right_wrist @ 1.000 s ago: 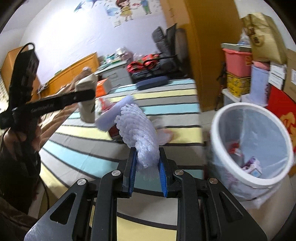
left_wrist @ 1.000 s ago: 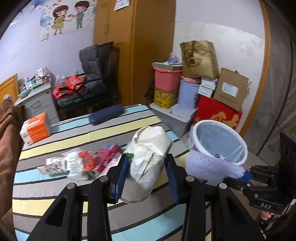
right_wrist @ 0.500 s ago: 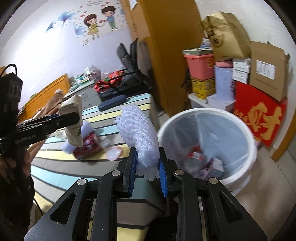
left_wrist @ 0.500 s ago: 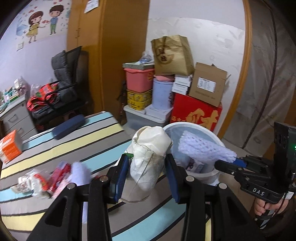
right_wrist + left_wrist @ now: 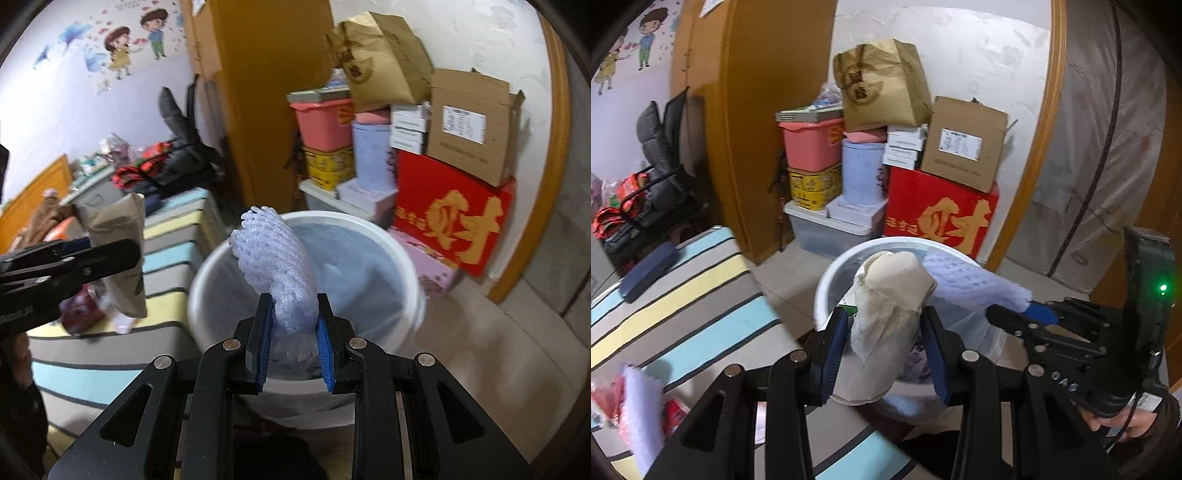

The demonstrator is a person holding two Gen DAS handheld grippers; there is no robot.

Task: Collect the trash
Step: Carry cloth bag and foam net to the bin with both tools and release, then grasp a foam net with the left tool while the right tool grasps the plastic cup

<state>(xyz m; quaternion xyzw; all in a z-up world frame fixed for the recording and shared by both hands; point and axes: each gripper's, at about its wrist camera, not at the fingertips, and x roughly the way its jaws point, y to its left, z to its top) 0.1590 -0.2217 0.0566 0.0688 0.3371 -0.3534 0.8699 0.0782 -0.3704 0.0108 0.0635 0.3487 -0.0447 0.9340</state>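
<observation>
With the left gripper (image 5: pixel 886 350) pinching a crumpled beige paper bag (image 5: pixel 890 314) and the right gripper (image 5: pixel 291 354) pinching a lilac foam fruit net (image 5: pixel 277 273), both are best hanging squarely above the round white plastic-lined bin (image 5: pixel 413 291) before letting go.

Bin (image 5: pixel 221 266) stands between striped bed (image 5: pixel 173 229) and stacked boxes (image 5: pixel 450 218).

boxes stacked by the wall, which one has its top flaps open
The brown cardboard box with the white label, sitting on the red box; the others there look closed.
</observation>
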